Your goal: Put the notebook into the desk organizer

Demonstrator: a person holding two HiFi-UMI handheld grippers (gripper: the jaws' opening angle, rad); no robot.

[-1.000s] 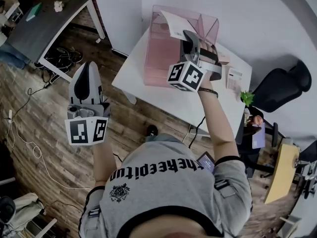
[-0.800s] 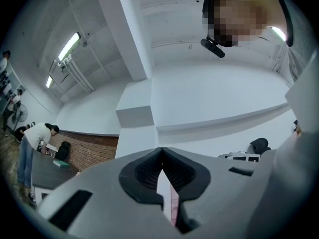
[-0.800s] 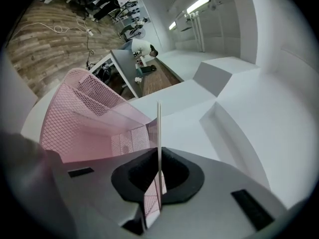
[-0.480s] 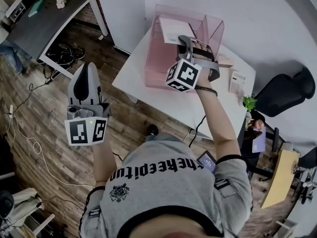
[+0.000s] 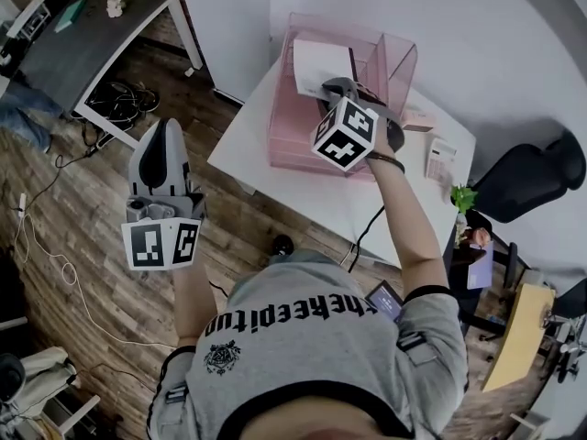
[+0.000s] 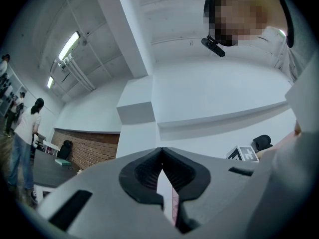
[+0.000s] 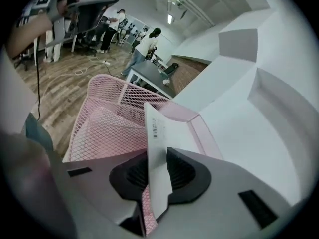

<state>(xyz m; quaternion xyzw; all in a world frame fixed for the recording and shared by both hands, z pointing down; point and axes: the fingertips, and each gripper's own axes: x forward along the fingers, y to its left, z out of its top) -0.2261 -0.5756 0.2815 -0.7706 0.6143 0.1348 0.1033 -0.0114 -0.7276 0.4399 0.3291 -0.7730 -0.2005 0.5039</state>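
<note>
We keep the notebook [image 5: 321,62] upright over the organizer [image 5: 284,126] so it slides in. The right gripper [image 5: 328,86] has just been opening its jaws, and the notebook sits loose between them. The left gripper [image 5: 163,132] waits aside, closed and empty.

Big room, wood floor [image 5: 83,246].
White surface [image 5: 312,189] by white wall [image 5: 477,26]; dark desk [image 5: 83,44] far left, black chair [image 5: 523,168] right, long ceiling lights [image 6: 68,46].

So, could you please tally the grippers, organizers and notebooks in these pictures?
grippers: 2 (left gripper, right gripper)
organizer: 1
notebook: 1
Total: 4
</note>
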